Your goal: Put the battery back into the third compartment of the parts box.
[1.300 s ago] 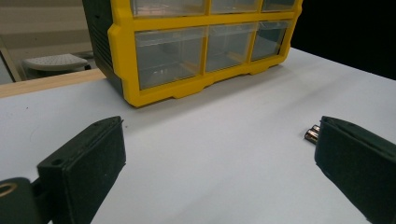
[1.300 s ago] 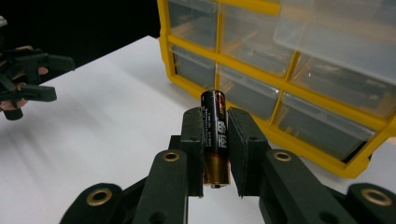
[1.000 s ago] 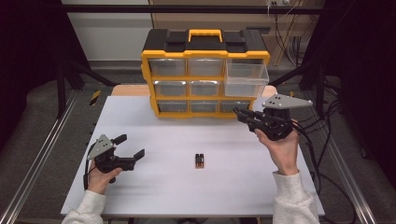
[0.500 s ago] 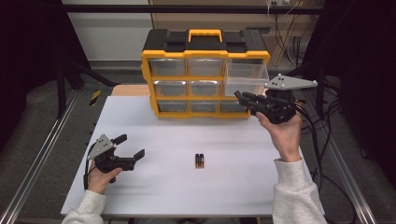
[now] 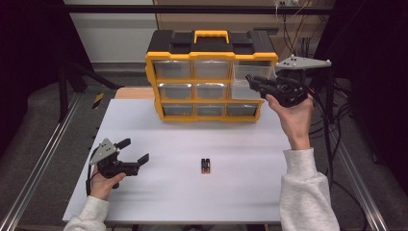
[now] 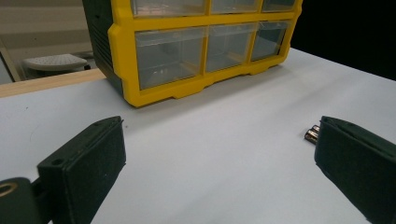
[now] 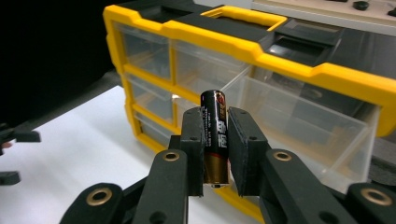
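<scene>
A yellow and black drawer cabinet (image 5: 211,77) stands at the back of the white table (image 5: 159,144). Its top right clear drawer (image 5: 250,82) is pulled out, shown as the open drawer (image 7: 303,126) in the right gripper view. My right gripper (image 5: 252,81) is held up in front of that drawer, shut on a black and gold battery (image 7: 215,140) that stands upright between its pads. Two more batteries (image 5: 205,165) lie side by side mid-table, also seen as batteries (image 6: 312,134). My left gripper (image 5: 133,150) rests low on the table at the left, open and empty.
The cabinet's other clear drawers (image 6: 170,56) are pushed in. Cables (image 5: 337,101) hang off the table's right side. A metal rail (image 5: 43,159) runs along the left edge. A wooden board (image 5: 132,93) lies behind the table's far left.
My right gripper has risen and moved toward the cabinet's pulled-out top right drawer, carrying the battery. The left gripper and the two batteries on the table have stayed put.
</scene>
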Demonstrator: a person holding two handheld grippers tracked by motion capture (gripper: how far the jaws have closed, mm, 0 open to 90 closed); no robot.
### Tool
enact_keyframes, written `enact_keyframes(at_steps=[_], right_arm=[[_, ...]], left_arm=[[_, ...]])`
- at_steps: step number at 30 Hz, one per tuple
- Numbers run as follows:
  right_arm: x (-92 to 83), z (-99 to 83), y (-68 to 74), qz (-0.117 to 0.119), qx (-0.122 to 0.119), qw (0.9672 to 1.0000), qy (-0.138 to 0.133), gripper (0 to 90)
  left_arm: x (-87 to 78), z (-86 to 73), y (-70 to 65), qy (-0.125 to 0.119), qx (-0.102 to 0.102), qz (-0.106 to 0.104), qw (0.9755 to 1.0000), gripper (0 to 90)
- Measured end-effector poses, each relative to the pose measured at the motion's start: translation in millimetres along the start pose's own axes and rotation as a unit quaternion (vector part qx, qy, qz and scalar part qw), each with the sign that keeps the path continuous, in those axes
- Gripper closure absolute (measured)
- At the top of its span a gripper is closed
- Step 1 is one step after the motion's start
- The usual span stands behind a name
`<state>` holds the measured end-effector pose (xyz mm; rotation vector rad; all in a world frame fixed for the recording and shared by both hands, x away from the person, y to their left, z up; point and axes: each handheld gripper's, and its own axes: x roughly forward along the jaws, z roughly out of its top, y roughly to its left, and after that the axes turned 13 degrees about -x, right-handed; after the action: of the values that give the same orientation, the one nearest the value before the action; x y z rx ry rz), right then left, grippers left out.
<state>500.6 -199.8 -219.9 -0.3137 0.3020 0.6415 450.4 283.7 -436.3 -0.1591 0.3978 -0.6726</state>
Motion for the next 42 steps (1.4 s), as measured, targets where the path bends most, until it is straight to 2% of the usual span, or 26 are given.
enact_keyframes(at_steps=[13,20,23,29,34,42], right_arm=[[17.8,9.1,-29.2,-0.030,0.020,0.9992,0.014,77.2],[30.9,6.1,-44.9,-0.043,0.034,0.9981,0.029,77.2],[36.8,4.6,-49.6,-0.050,0.032,0.9975,0.038,77.2],[44.4,2.3,-54.4,-0.053,0.036,0.9970,0.045,77.2],[49.7,-3.9,-57.3,-0.055,0.038,0.9959,0.061,77.2],[53.4,-13.8,-58.2,-0.048,0.039,0.9948,0.080,77.2]], left_arm=[[0.2,-0.1,0.5,-0.001,-0.002,-0.001,1.0000,1.6],[-0.3,0.1,1.2,-0.001,-0.002,0.000,1.0000,1.6],[-0.8,0.3,1.2,-0.002,-0.002,0.000,1.0000,1.6],[-0.7,0.3,1.8,-0.003,-0.004,-0.001,1.0000,1.6],[-0.7,0.3,1.6,-0.002,-0.002,-0.001,1.0000,1.6],[0.2,-0.1,1.2,0.001,0.000,0.000,1.0000,1.6]])
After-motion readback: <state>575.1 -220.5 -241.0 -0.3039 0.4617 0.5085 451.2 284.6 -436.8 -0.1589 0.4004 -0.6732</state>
